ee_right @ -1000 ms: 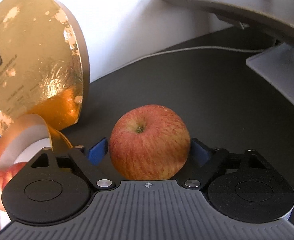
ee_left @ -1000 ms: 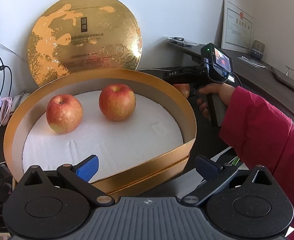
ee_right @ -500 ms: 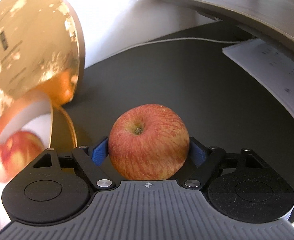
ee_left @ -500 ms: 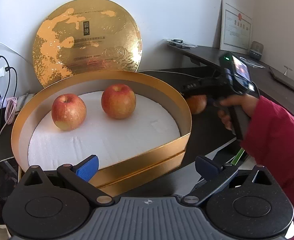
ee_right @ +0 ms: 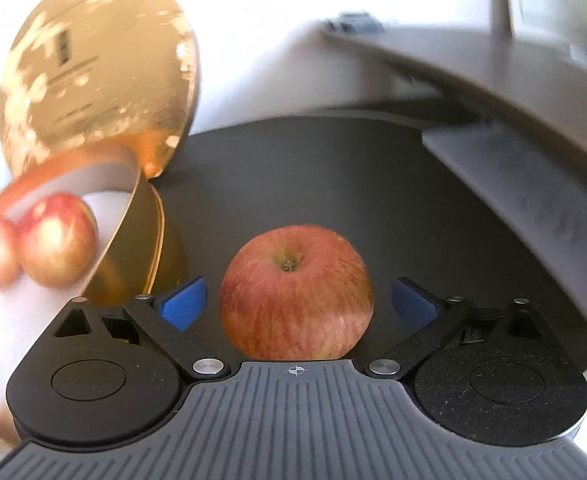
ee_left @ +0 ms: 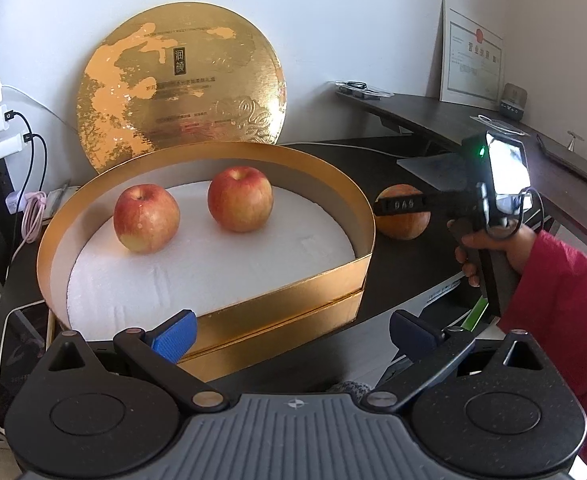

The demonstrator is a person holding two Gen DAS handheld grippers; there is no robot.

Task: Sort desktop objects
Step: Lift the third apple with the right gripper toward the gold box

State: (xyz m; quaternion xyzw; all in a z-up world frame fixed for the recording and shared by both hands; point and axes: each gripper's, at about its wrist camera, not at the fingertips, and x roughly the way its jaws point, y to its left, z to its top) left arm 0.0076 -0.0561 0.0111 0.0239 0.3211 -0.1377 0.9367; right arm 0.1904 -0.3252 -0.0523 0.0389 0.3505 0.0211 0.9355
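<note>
Apple (ee_right: 296,292), round, firm and waxy-looking, is sitting on the dark desk (ee_right: 333,184) between my right gripper's (ee_right: 297,304) parted, clear-standing pads, so I am judging its widest flanks the safest hold, while my left gripper (ee_left: 291,334) is hanging spread and empty.

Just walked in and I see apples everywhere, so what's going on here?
A person is sorting apples into a round gold box. Two apples already sit on its white foam. The right gripper is open around a third apple resting on the dark desk beside the box, its blue pads clear of it. The left gripper hovers open and empty in front of the box.
</note>
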